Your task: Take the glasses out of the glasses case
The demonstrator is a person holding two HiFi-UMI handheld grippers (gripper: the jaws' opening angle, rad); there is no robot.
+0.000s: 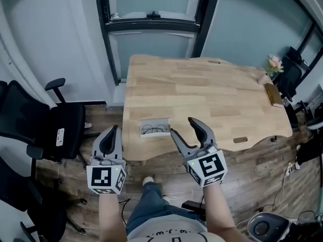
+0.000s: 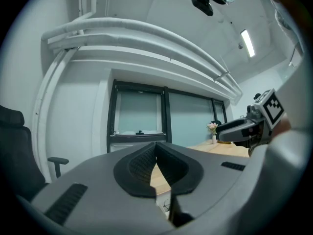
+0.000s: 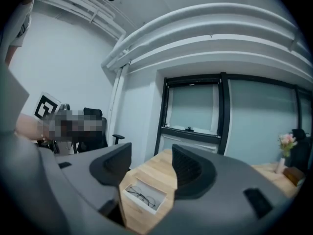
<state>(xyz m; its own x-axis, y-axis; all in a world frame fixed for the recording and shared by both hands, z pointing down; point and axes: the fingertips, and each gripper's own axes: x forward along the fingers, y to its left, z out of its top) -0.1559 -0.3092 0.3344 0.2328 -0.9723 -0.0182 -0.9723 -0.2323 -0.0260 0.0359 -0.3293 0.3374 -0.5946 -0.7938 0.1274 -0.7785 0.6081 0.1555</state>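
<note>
Case [image 1: 155, 127] lies open-topped and flat at the near edge of the tabletop [image 1: 217, 92], close to the person. The glasses [image 1: 154, 130] lie inside it, lenses showing. They're exposed, so my read is there's nothing to unlatch, just lift them out.

Right gripper [image 1: 182, 126]: fingers spread, nothing between them. It sits just right of the case and a bit nearer the person, pointing roughly level across the tabletop. In the right gripper view the case shows through the gap between the fingers, but ahead of and below the tips, not inside the gap. It looks lined up for the pick but is still apart from the case.

Left gripper [image 1: 112, 135]: fingers pressed together at the tips, empty. It's left of the case and nearer the person, off the tabletop edge over the floor. It's probably staged to steady the case.

Likely next step: bring the right fingers down over the frame. The wire frame is thin, so the pinch needs care.
</note>
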